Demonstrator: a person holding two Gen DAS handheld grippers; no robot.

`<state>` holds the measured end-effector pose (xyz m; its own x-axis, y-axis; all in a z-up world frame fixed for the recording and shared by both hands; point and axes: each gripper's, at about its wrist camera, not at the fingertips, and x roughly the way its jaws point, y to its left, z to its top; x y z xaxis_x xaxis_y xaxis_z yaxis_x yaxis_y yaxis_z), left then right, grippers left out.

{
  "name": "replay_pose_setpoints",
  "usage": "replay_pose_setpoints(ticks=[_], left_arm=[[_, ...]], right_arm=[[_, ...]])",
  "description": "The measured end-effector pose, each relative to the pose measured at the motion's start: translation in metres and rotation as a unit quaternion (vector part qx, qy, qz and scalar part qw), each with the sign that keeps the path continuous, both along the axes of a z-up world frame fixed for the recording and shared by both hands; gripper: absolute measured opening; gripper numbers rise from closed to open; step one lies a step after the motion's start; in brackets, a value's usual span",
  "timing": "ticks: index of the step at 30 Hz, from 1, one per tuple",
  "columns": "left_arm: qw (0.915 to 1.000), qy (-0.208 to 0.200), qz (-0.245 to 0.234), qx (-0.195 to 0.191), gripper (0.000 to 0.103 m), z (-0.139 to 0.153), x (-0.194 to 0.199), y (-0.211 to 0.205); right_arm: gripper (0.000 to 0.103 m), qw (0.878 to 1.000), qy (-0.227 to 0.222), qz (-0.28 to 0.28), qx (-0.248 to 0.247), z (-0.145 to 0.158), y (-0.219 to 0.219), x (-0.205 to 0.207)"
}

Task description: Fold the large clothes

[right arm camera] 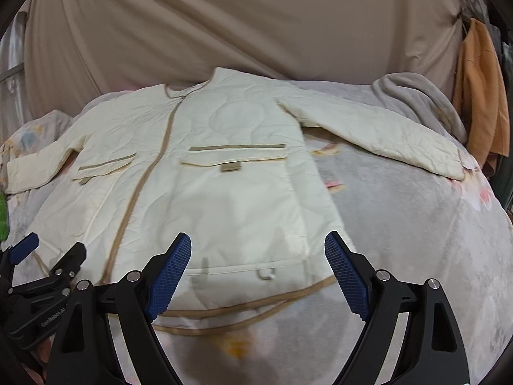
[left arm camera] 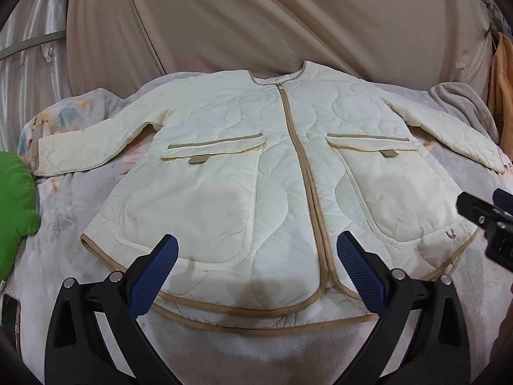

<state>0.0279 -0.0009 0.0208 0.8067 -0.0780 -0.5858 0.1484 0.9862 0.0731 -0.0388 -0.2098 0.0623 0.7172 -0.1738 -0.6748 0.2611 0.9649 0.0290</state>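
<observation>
A cream quilted jacket (left arm camera: 256, 166) with tan trim and a closed zip lies flat, front up, on a bed, both sleeves spread out to the sides. My left gripper (left arm camera: 256, 250) hovers open over the jacket's lower hem, left of the zip, with nothing between its blue pads. My right gripper (right arm camera: 258, 250) hovers open above the hem by the right-hand pocket (right arm camera: 243, 205), also empty. The jacket (right arm camera: 179, 173) fills the middle of the right wrist view. Each gripper shows at the edge of the other's view: the right one (left arm camera: 490, 221), the left one (right arm camera: 38, 266).
The bed is covered by a pale floral blanket (right arm camera: 400, 224). A green cushion (left arm camera: 14, 192) lies at the left. A grey blanket (right arm camera: 413, 96) is bunched at the back right, an orange cloth (right arm camera: 481, 93) hangs beyond it, and a beige sheet (left arm camera: 256, 16) drapes behind.
</observation>
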Motion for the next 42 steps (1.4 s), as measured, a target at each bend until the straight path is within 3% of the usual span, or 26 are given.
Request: replay_pose_setpoints(ticks=[7, 11, 16, 21, 26, 30, 32, 34, 36, 38, 42], left_arm=[[1.0, 0.0, -0.008, 0.005, 0.097, -0.001, 0.001, -0.005], [0.9999, -0.007, -0.004, 0.012, 0.097, 0.005, 0.007, 0.004], [0.9992, -0.025, 0.021, 0.023, 0.097, 0.018, 0.029, 0.039], [0.9977, -0.026, 0.055, 0.029, 0.097, 0.022, 0.052, 0.069], [0.9973, -0.015, 0.07, 0.017, 0.097, 0.022, 0.07, 0.084], [0.9971, 0.004, 0.076, 0.0, 0.097, 0.019, 0.084, 0.093], [0.9968, 0.013, 0.079, -0.006, 0.097, 0.017, 0.09, 0.097], [0.9963, 0.017, 0.083, -0.007, 0.097, 0.016, 0.096, 0.1], [0.9961, 0.018, 0.087, -0.006, 0.097, 0.015, 0.1, 0.102], [0.9959, 0.016, 0.089, -0.003, 0.097, 0.015, 0.103, 0.103], [0.9961, 0.014, 0.087, -0.004, 0.097, 0.016, 0.108, 0.104]], right_arm=[[0.084, 1.0, 0.01, 0.01, -0.005, -0.006, 0.01, 0.006], [0.084, 1.0, 0.01, -0.008, -0.004, -0.006, -0.02, 0.01], [0.084, 0.994, 0.009, -0.106, 0.034, -0.005, -0.14, 0.02], [0.083, 0.97, 0.006, -0.221, 0.103, -0.012, -0.279, 0.022], [0.083, 0.95, -0.003, -0.278, 0.14, -0.023, -0.367, 0.03], [0.081, 0.929, -0.016, -0.301, 0.216, -0.043, -0.418, 0.039], [0.066, 0.914, -0.019, -0.316, 0.254, -0.055, -0.434, 0.044], [0.03, 0.902, -0.029, -0.331, 0.276, -0.057, -0.444, 0.051], [0.015, 0.9, -0.043, -0.328, 0.284, -0.047, -0.447, 0.064], [0.012, 0.911, -0.06, -0.318, 0.256, -0.023, -0.439, 0.078], [0.009, 0.949, -0.116, -0.229, 0.182, 0.058, -0.383, 0.129]])
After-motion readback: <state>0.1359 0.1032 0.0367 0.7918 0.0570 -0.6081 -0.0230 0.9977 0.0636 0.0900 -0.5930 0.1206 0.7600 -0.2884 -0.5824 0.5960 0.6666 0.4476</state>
